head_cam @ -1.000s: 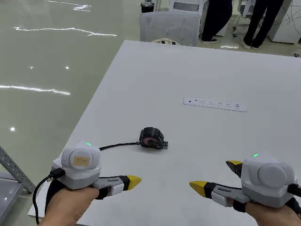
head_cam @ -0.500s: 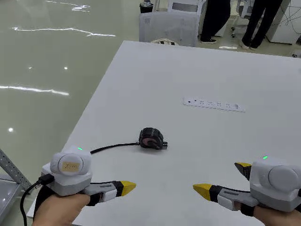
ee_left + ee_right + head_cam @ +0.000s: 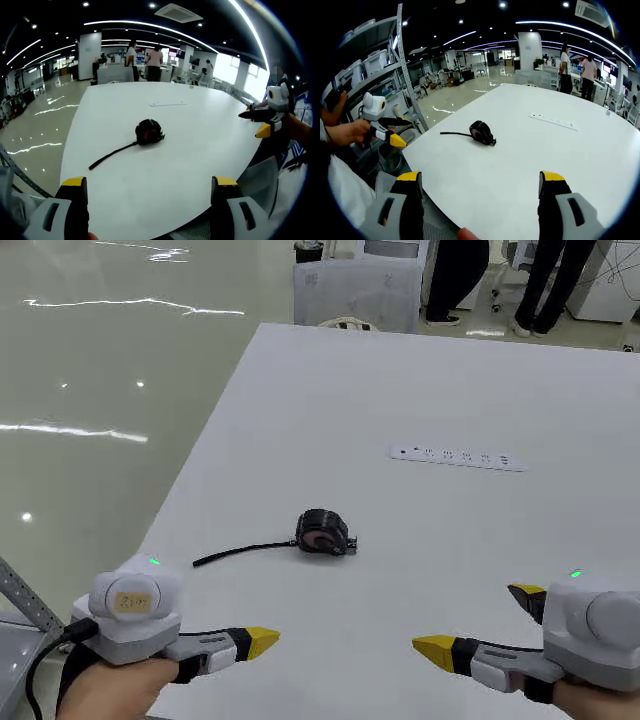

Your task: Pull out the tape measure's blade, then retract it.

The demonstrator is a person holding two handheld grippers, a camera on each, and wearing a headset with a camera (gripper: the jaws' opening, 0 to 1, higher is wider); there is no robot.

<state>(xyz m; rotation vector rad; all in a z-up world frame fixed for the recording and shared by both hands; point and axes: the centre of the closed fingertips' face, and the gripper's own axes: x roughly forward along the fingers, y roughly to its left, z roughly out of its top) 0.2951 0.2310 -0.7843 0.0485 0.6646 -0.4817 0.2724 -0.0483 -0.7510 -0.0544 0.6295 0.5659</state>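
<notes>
Jaws stand wide apart on your left gripper (image 3: pixel 150 182) and your right gripper (image 3: pixel 480 176), both empty and held over the near edge of the white table (image 3: pixel 400 390). Ahead of them and well apart from both, the black tape measure (image 3: pixel 323 532) rests on the table, its black strap (image 3: pixel 240 551) trailing toward your left side. A white power strip (image 3: pixel 457 457) lies farther back.

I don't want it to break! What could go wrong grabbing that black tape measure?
The round black tape measure lies loose on the smooth white table, so it may slide unless the left hand-held gripper pins it. Its thin black strap trails toward the table's left edge and could snag a jaw.
</notes>
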